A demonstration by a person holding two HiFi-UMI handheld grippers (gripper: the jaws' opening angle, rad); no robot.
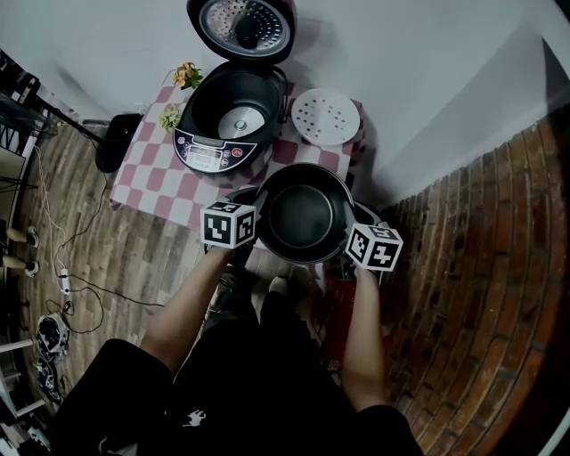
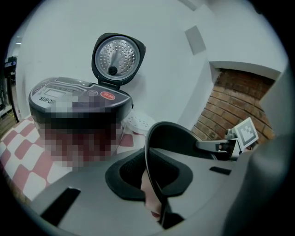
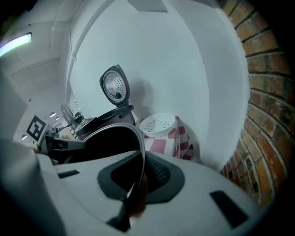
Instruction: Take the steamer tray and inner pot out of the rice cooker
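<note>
The small table point(image 1: 151, 183), covered in a red-and-white checked cloth, stands against the white wall. The rice cooker point(image 1: 227, 120) sits at the table's back edge, toward the left, with its lid point(image 1: 242, 27) hinged up. Its cavity is bare, down to the round heating plate.

The dark inner pot point(image 1: 303, 218) is out of the cooker. It is upright and mouth-up over the table's near edge, toward the near right corner and in front of the cooker. No view shows whether its base touches the cloth.

The white perforated steamer tray point(image 1: 326, 116) lies flat at the back right corner, just beside the cooker and apart from the pot.

The left gripper point(image 1: 258, 215) is on the pot's left rim and the right gripper point(image 1: 349, 233) is on its right rim, opposite each other across the mouth.

In the left gripper view, the thin rim of the pot point(image 2: 175, 138) runs straight down into the narrow slot between the jaws of the left gripper point(image 2: 159, 193). The jaws are almost together and pinch the wall, one pad inside and one outside.

In the right gripper view, the right gripper point(image 3: 136, 184) clamps the rim of the pot point(image 3: 106, 143) the same way, its jaws nearly closed on the pot wall.

Two small flower sprigs point(image 1: 187, 75) stand at the back left corner, beside the cooker.
</note>
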